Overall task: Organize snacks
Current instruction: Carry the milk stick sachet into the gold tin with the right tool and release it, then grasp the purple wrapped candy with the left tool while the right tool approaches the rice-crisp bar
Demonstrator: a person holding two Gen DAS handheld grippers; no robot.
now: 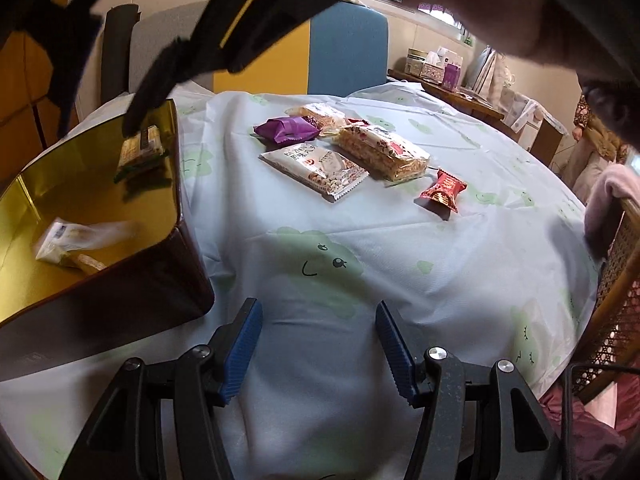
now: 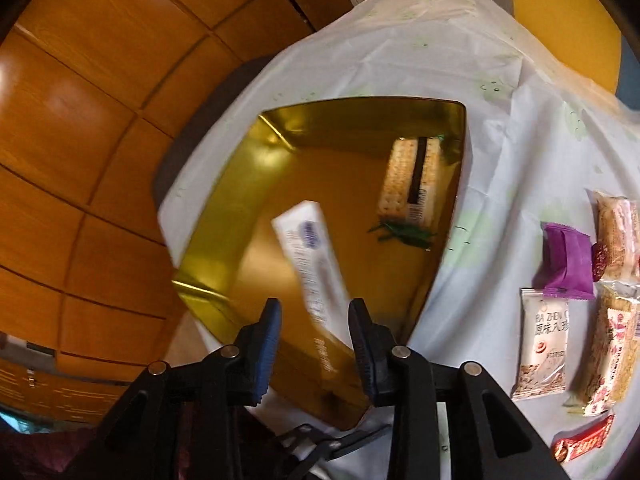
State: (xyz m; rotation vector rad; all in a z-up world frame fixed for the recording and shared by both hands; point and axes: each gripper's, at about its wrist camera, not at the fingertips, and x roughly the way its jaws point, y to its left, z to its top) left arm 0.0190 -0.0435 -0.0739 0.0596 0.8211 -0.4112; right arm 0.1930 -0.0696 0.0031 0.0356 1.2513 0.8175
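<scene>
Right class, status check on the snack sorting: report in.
Left gripper open, empty, over tablecloth. Right gripper open above gold tin; white packet dropped inside. Purple packet waiting. Nothing blocking.

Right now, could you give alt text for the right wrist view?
A gold-lined tin on a pale tablecloth holds a cracker pack and a blurred white packet above the right tool. More snacks lie to its right.
</scene>
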